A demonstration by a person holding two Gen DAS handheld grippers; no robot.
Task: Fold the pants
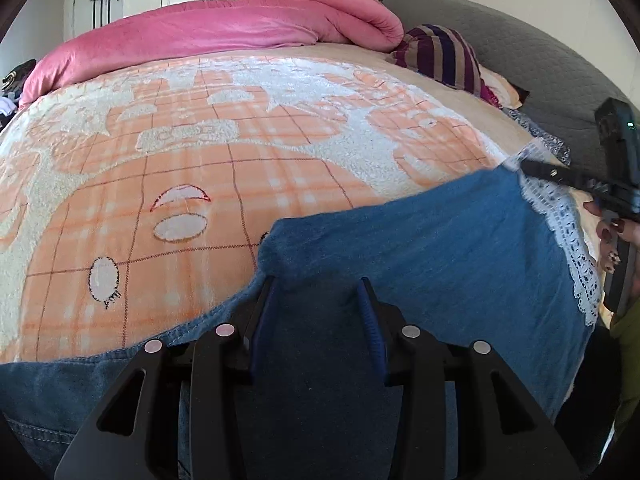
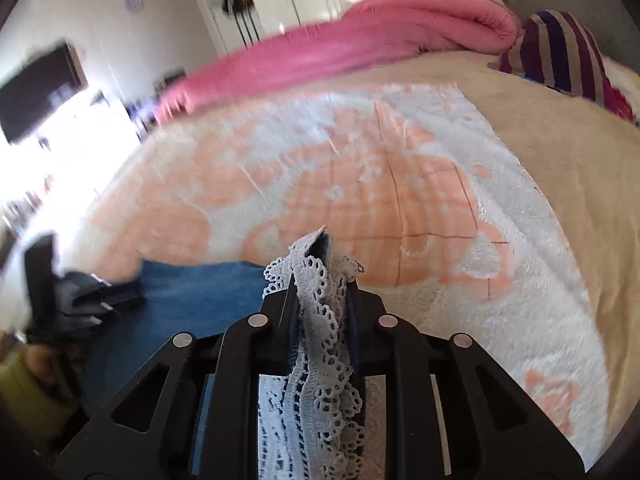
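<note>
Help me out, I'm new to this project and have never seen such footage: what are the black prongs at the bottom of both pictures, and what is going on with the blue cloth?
Those prongs are two-finger grippers, one in each of a person's hands, each with a fisheye camera looking along its fingers. One picture is from the left gripper, the other from the right gripper. Blue denim pants with a white lace hem lie on a bed under an orange and white blanket, with a pink quilt behind. The right gripper is shut on the lace hem. The left one has denim between its fingers; whether it grips is unclear.
</note>
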